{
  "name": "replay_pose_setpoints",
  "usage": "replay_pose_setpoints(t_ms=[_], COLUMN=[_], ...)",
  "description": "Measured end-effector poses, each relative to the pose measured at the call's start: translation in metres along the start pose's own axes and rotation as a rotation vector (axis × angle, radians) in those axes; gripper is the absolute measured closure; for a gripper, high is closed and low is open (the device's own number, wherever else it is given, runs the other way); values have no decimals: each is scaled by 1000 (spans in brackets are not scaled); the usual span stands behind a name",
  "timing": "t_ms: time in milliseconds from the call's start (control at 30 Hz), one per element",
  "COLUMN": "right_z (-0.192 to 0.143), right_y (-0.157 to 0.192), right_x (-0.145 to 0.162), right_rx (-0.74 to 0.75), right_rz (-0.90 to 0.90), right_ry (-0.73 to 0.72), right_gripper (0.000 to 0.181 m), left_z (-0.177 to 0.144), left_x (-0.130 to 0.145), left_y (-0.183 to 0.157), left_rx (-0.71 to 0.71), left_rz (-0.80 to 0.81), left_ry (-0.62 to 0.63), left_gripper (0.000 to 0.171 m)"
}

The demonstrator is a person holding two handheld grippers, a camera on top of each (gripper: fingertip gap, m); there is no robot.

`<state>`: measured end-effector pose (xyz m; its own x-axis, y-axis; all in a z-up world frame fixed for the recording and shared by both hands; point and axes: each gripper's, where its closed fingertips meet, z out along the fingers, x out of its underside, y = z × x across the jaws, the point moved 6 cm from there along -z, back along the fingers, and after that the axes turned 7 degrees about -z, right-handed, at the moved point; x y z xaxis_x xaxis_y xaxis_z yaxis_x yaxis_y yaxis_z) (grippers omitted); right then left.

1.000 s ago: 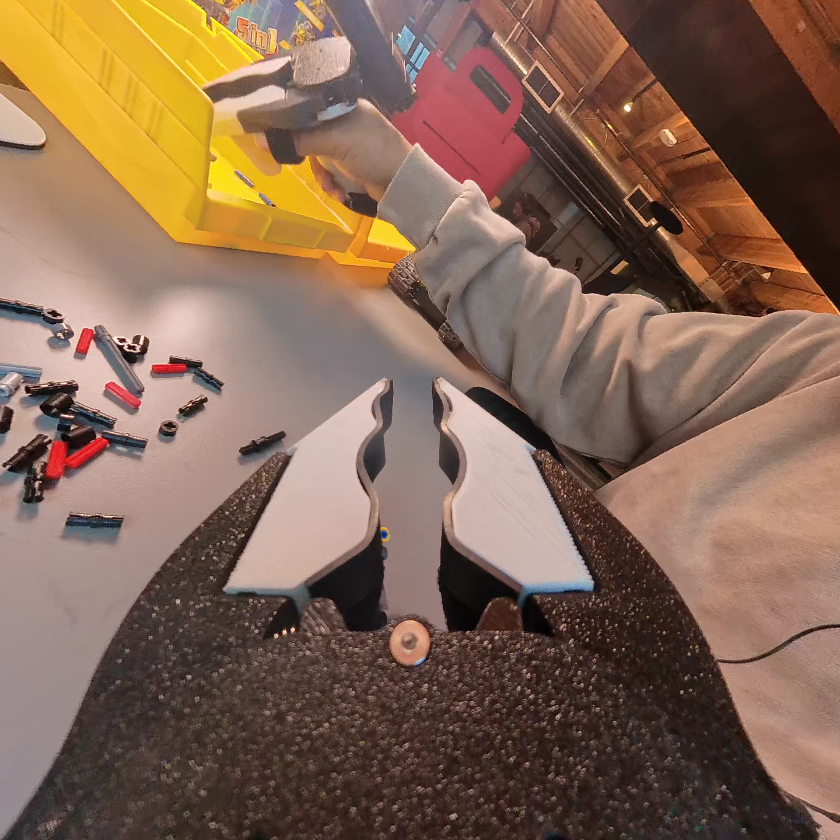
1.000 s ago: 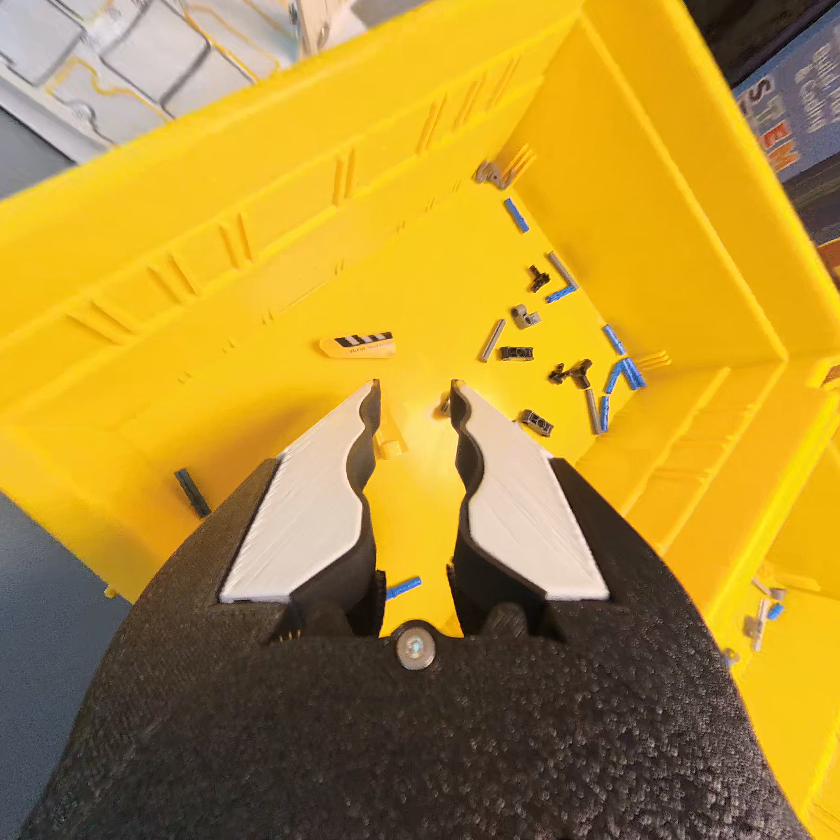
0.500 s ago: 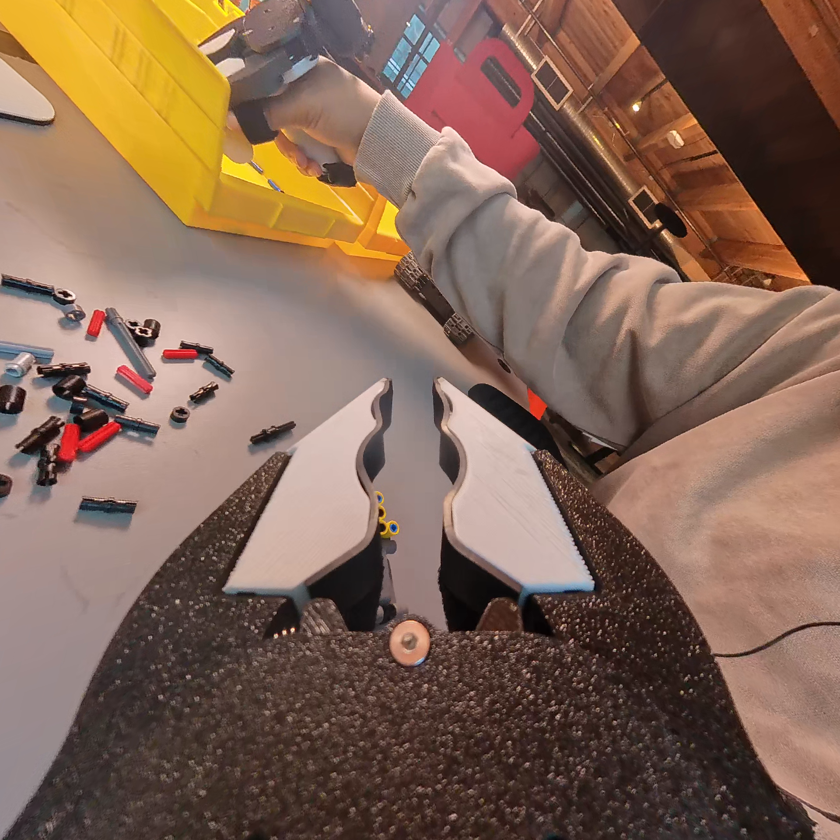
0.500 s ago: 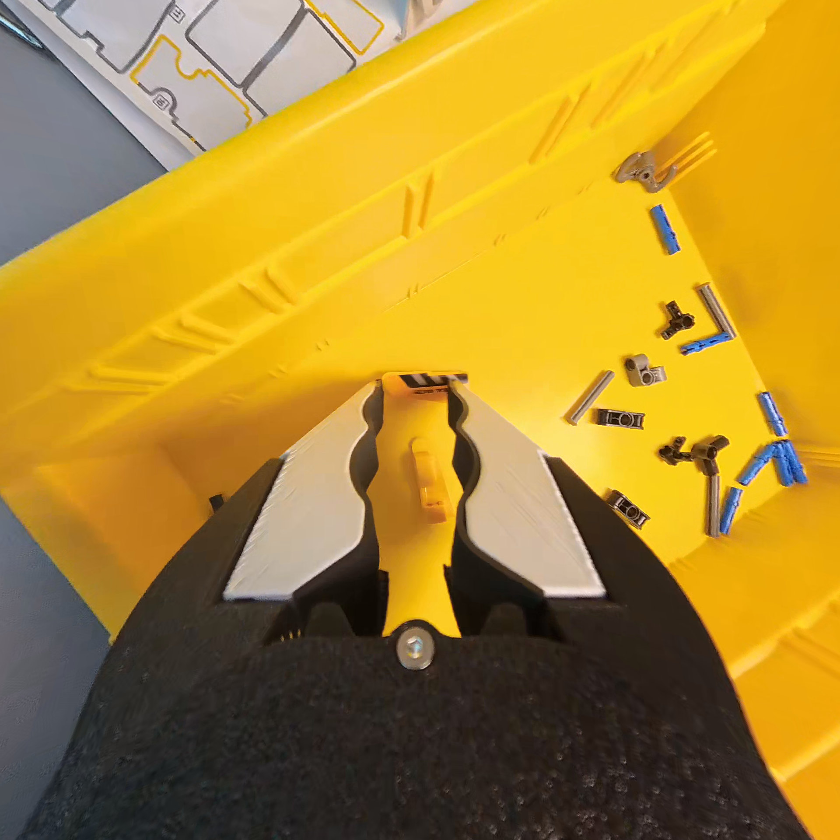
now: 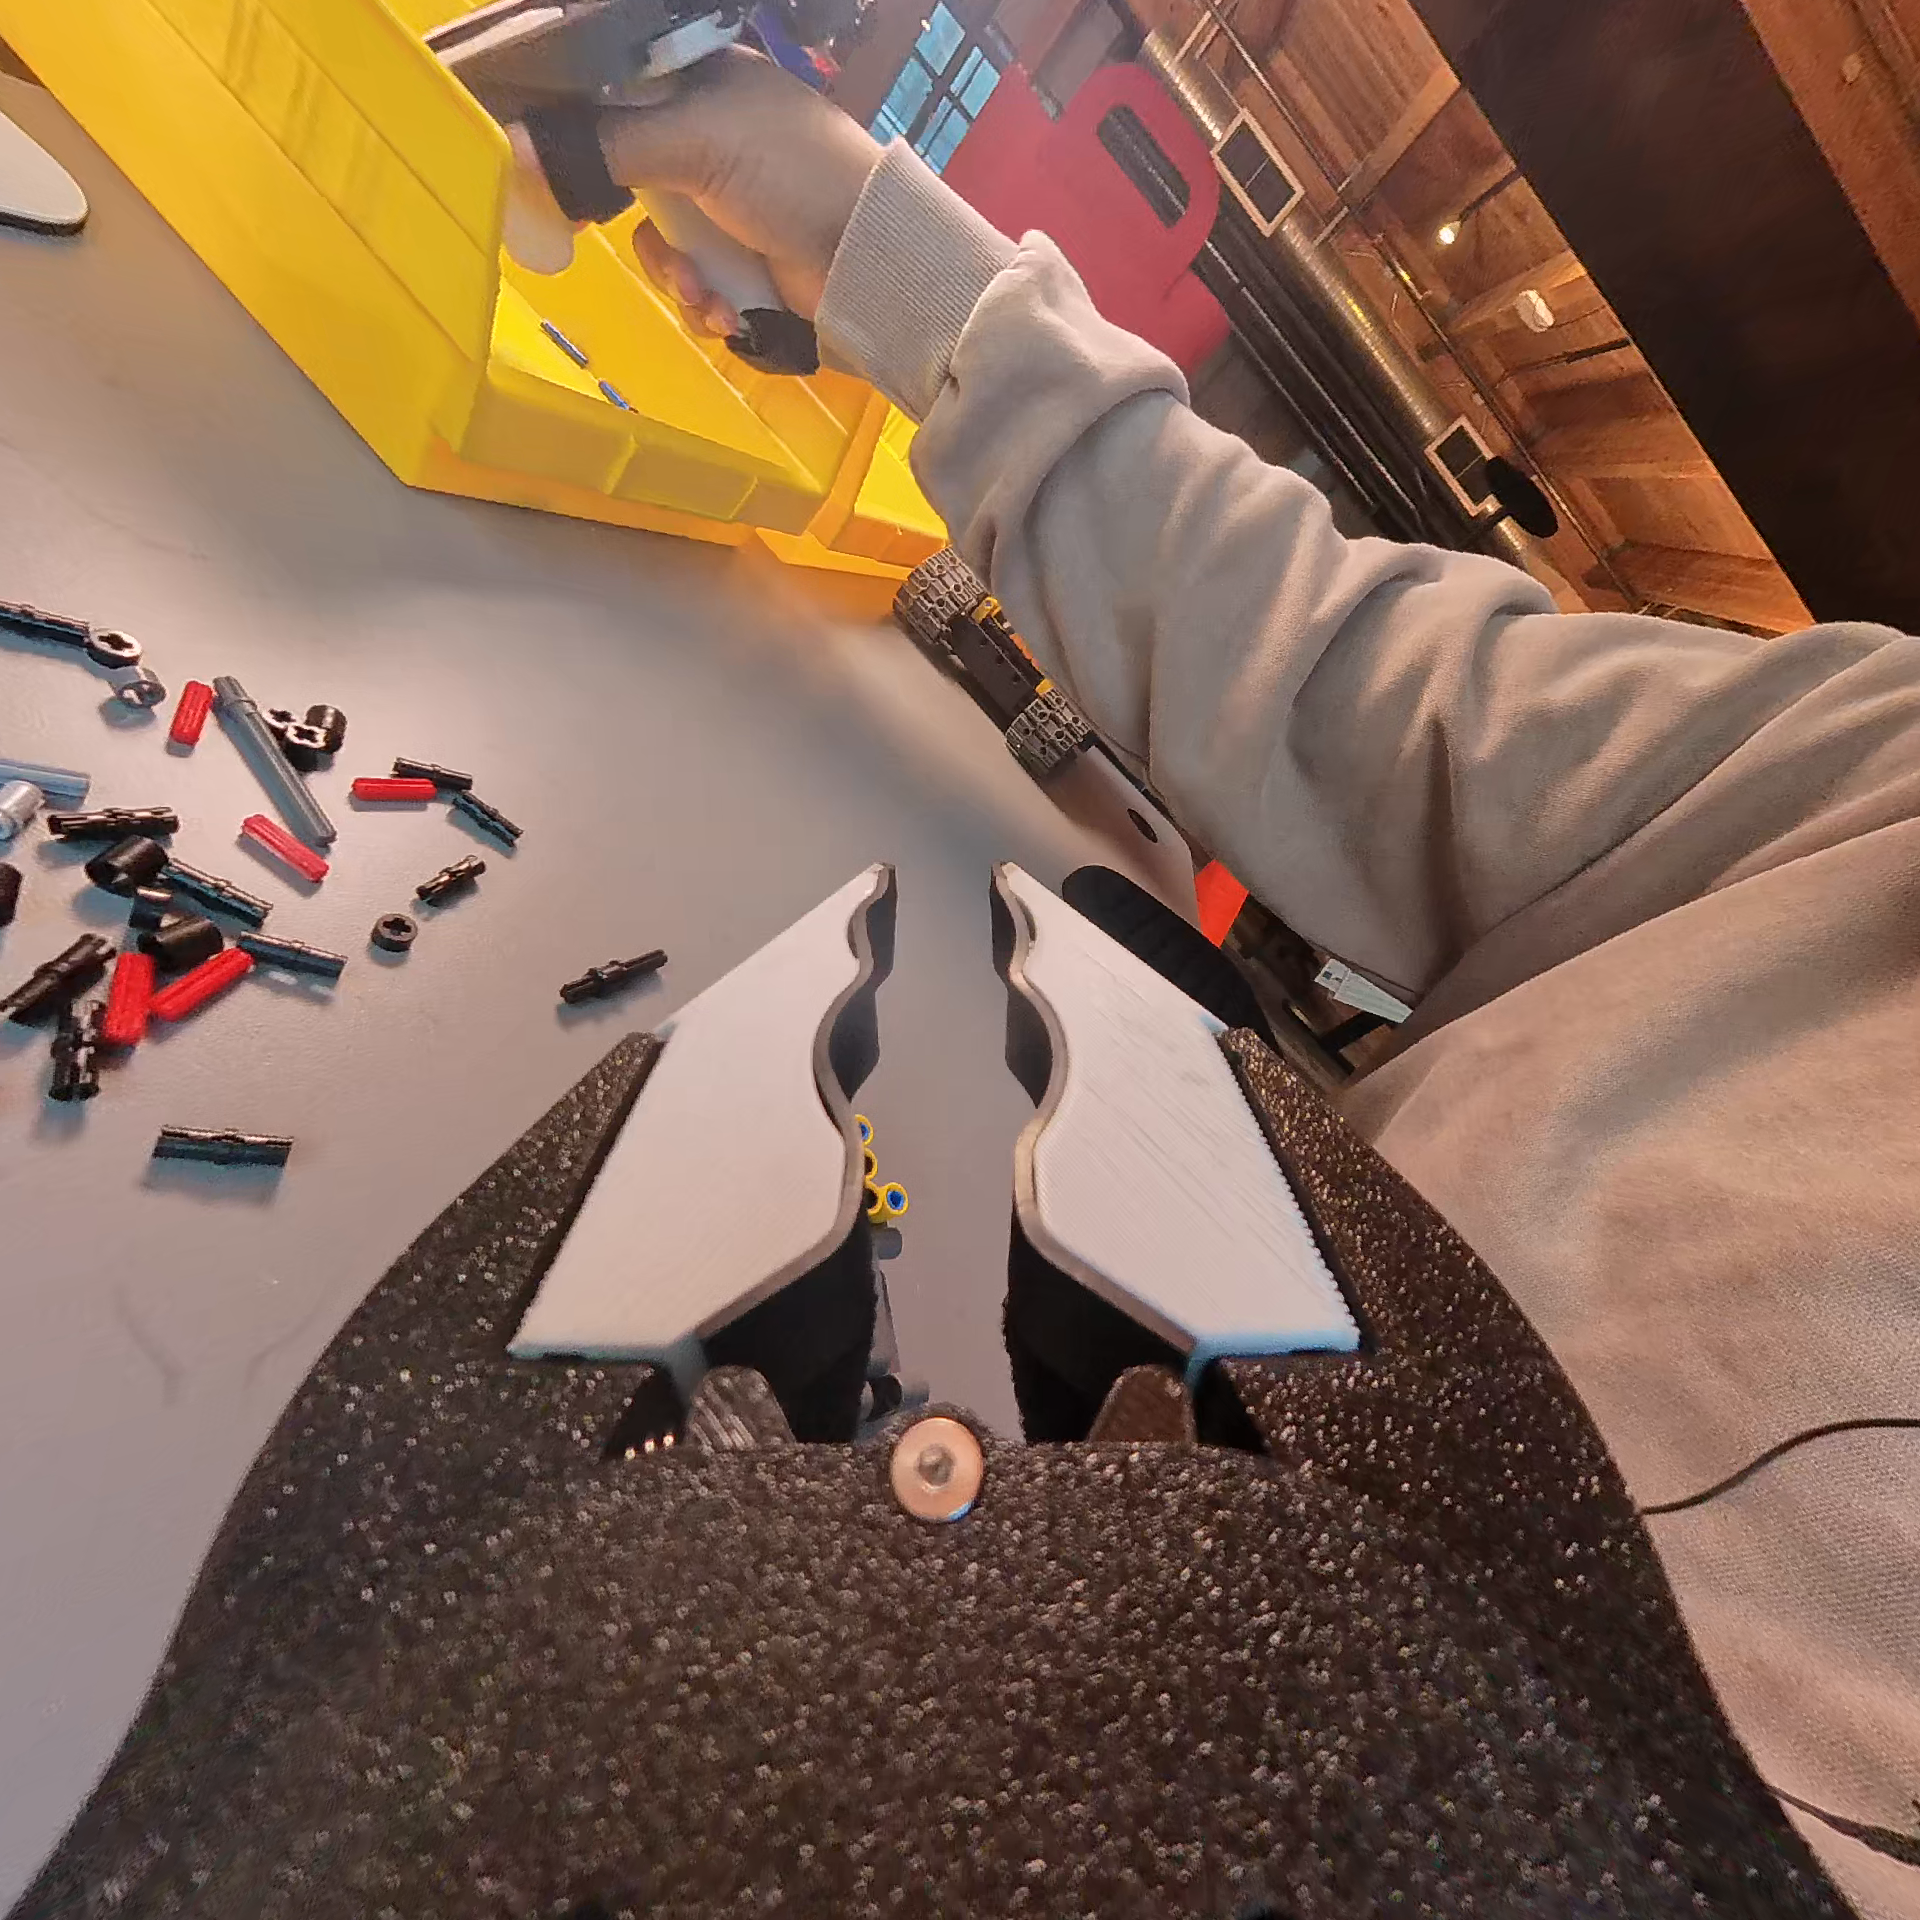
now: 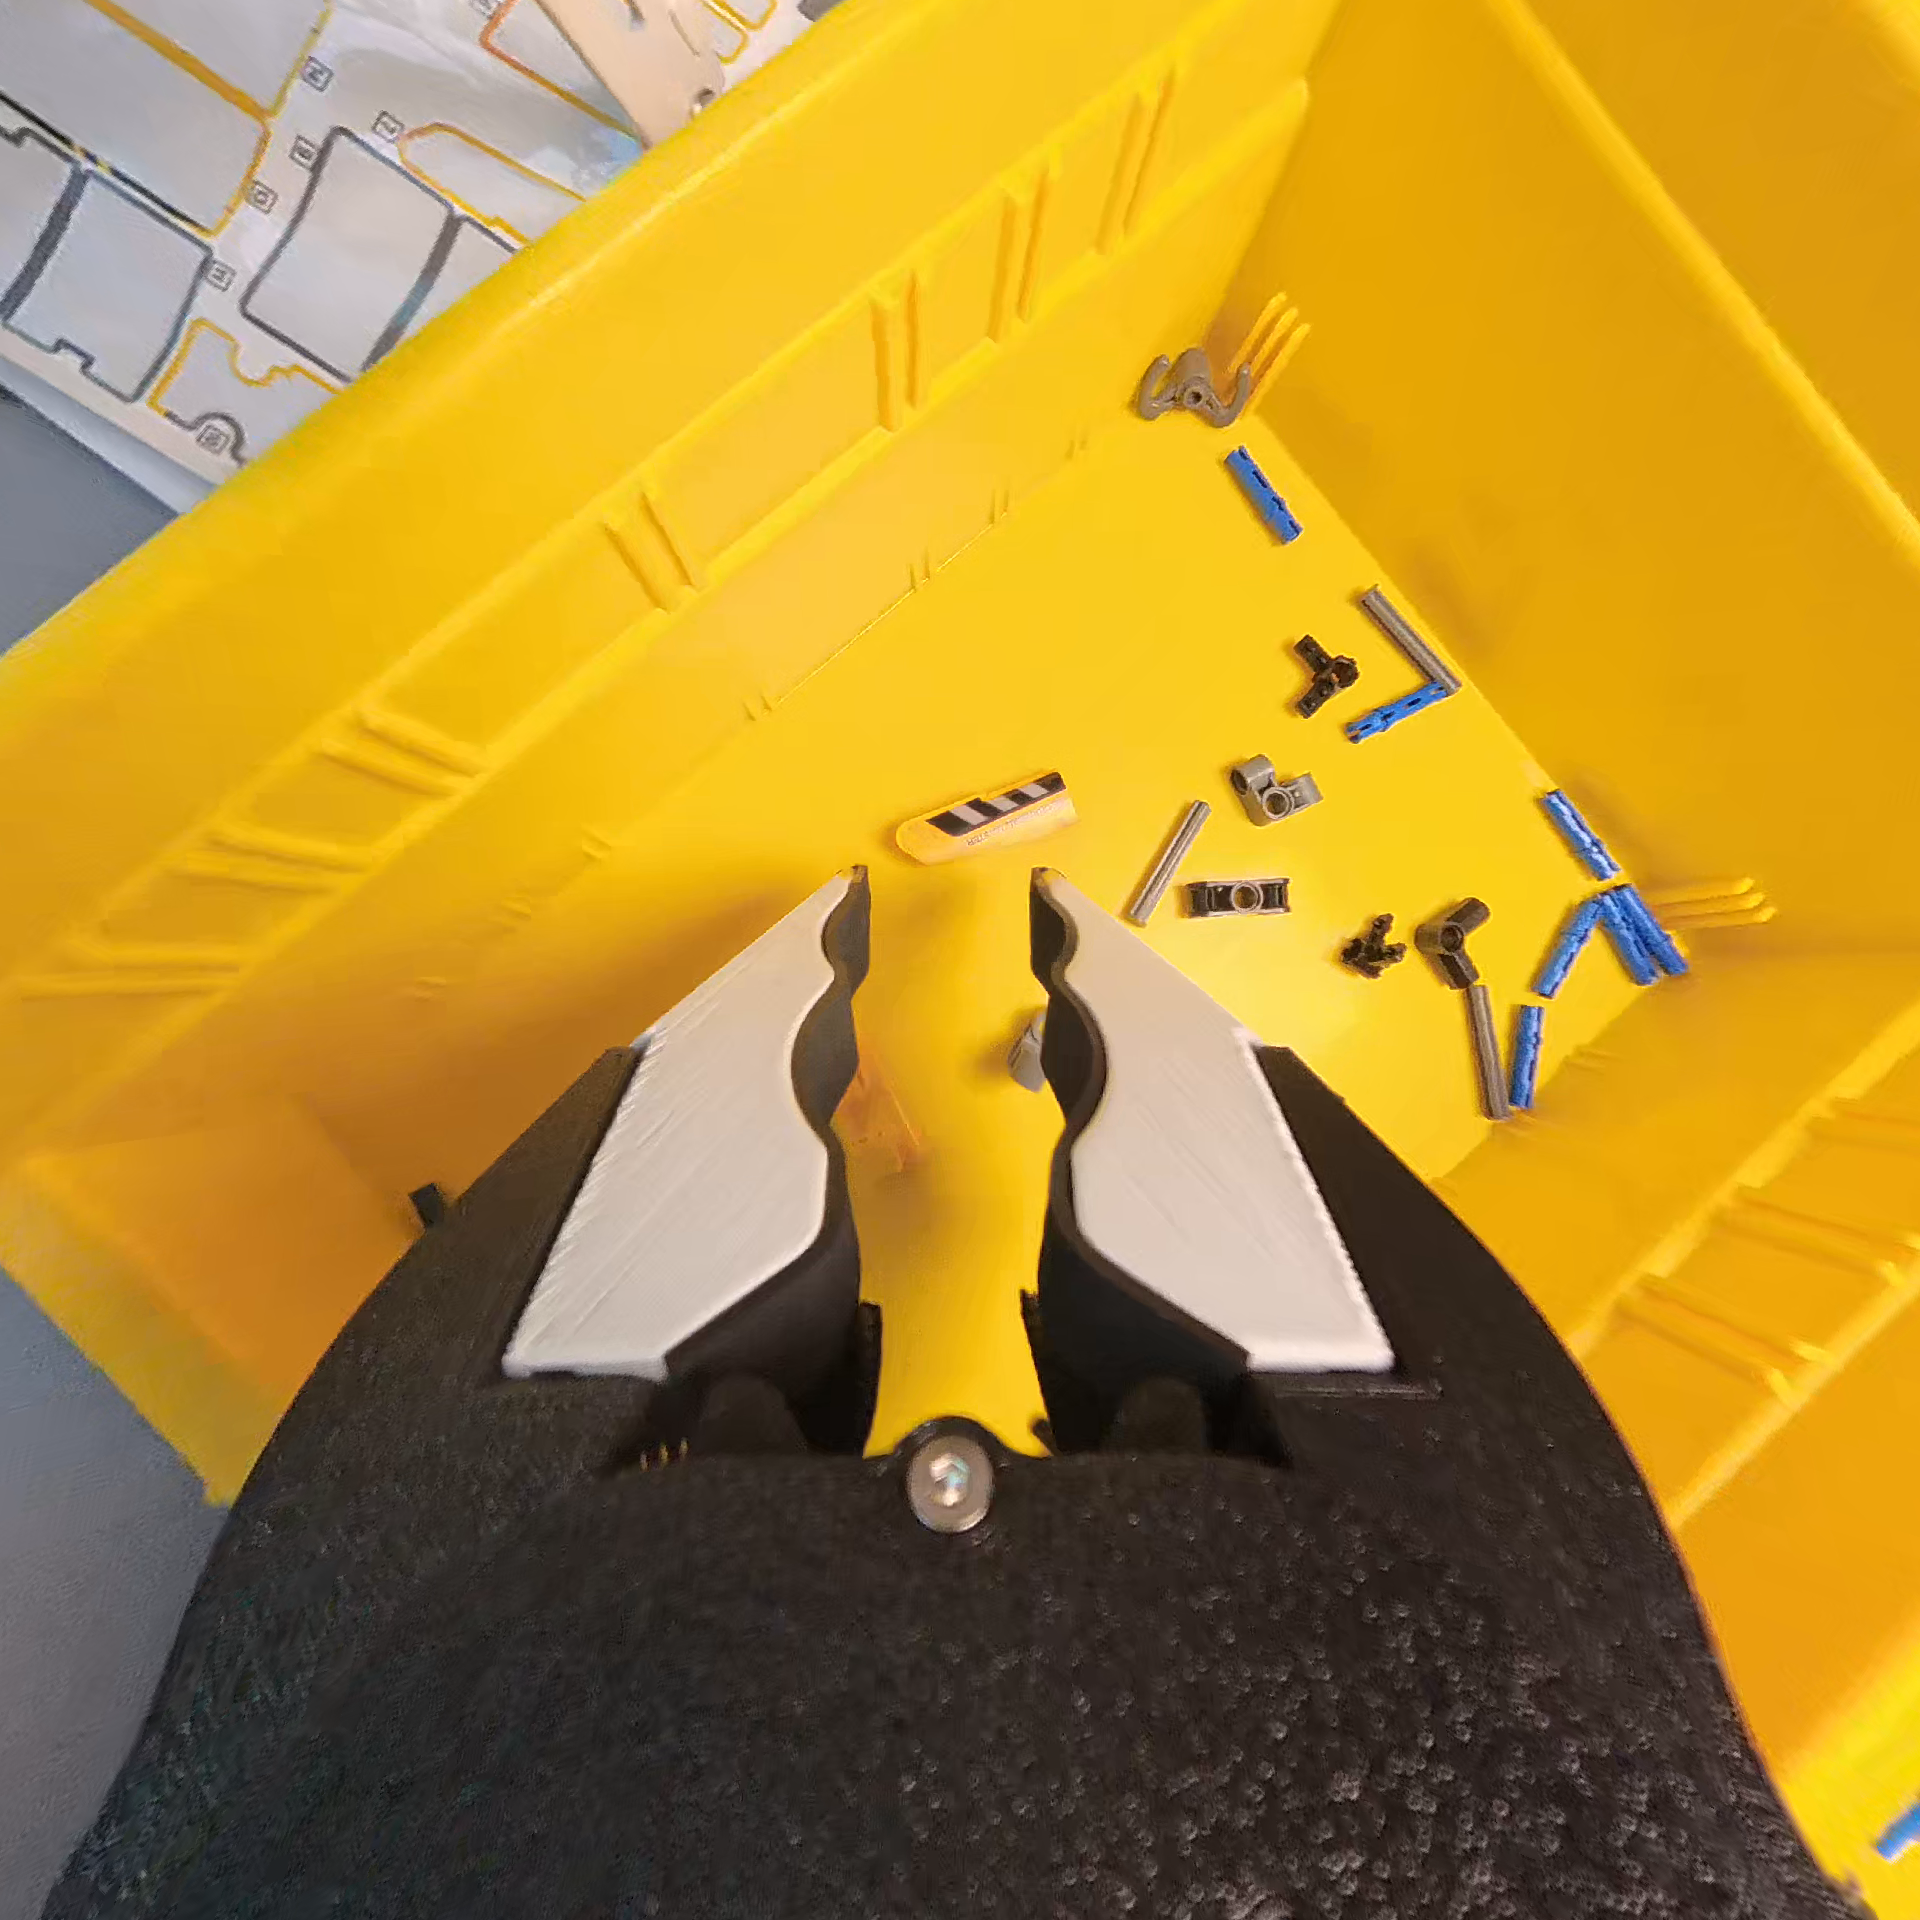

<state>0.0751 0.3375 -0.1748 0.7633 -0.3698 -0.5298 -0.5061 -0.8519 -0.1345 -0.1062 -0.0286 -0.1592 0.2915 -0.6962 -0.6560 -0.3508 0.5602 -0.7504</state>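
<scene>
You are holding your right gripper (image 6: 948, 875) inside the yellow bin (image 6: 644, 665), its two pale fingers standing apart with bare bin floor showing between them, so it is released and gripping nothing. Just past its tips a yellow curved panel with black and white stripes (image 6: 987, 819) is lying flat on the bin floor, near but not touching the fingers. A small grey connector (image 6: 1029, 1051) is sitting against the inner edge of the finger on the right, and an orange-yellow piece (image 6: 883, 1122) is peeking out beside the other finger; whether either touches the gripper cannot be told. Farther right, loose blue pins (image 6: 1605, 935), grey axles (image 6: 1169, 862) and black connectors (image 6: 1236, 897) are lying scattered over the floor of the bin. A printed sheet with outlined shapes (image 6: 208, 208) is lying on the table beyond the bin wall. You are holding your left gripper (image 5: 940, 883) over the grey table (image 5: 665, 707), also released, its fingers parted and clasping nothing. A small yellow and blue piece (image 5: 885, 1195) is showing under the gap between them. To its left, black and red pins (image 5: 197, 925) are lying strewn across the table, the nearest being a lone black pin (image 5: 613, 975). Your hand (image 5: 748, 177) in a grey sleeve (image 5: 1195, 540) is reaching into the bin, and a small wheeled model (image 5: 992, 665) is sitting by the sleeve.
</scene>
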Motion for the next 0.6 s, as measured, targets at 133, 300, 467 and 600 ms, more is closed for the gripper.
replay_pose_setpoints(t_ms=[133,300,467,600], right_z=[24,23,-1,-15], right_y=[-2,-4,16,39], right_x=[1,-2,-1,4], right_rx=[32,48,-198,-429], right_rz=[23,-37,84,190], right_ry=[27,28,-37,-61], right_gripper=[142,179,181,181], left_z=[0,-3,-1,1], left_x=[0,-2,0,2], left_y=[1,2,1,1], left_rx=[2,9,8,6], left_rz=[-11,-24,-16,-16], left_ry=[-1,-16,0,14], left_gripper=[153,153,153,153])
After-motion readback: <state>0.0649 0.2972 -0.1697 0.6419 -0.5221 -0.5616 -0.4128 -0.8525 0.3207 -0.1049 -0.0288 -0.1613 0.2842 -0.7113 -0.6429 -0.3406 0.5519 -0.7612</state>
